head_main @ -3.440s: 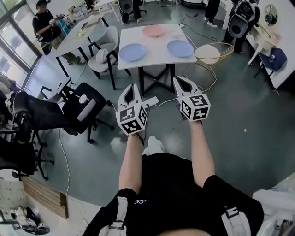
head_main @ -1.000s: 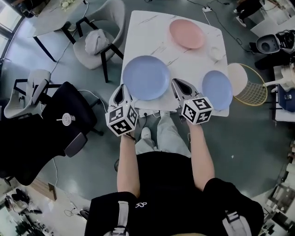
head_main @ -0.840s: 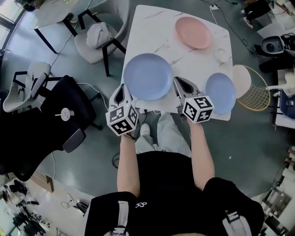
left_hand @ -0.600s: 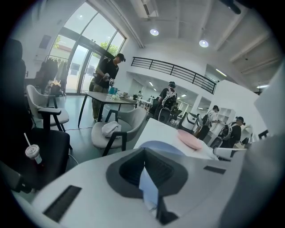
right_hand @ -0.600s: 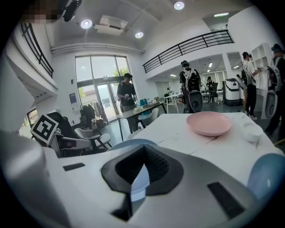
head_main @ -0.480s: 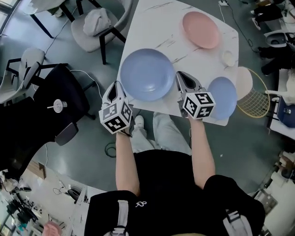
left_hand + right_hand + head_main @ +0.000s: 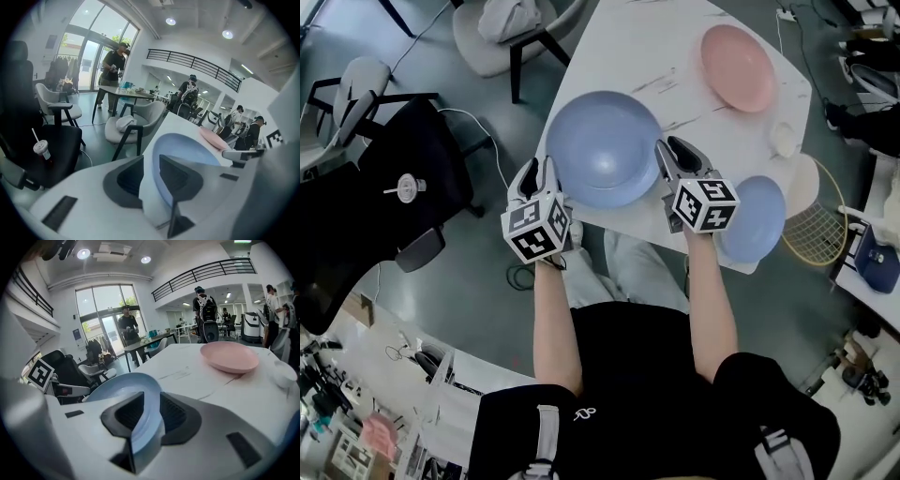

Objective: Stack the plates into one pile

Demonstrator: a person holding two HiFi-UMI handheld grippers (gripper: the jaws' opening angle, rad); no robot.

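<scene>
No pile yet: I'm closing in on the big blue plate (image 7: 605,148) with my left gripper (image 7: 537,174) and right gripper (image 7: 676,152), whose jaws have just been opening and are gripping nothing, the rim loose between the right's and only table (image 7: 675,52) edge between the left's, while the pink plate (image 7: 738,67) and small blue plate (image 7: 757,217) are lying apart.

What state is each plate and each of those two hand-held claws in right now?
large blue plate: flat on the table, unstacked.
small blue plate: flat, on its own.
pink plate: flat, on its own, farthest away.
left gripper: open, jaws just opened, nothing clamped, beside the large plate's left rim.
right gripper: open, jaws just opened, large plate's right rim between them, not clamped.
</scene>
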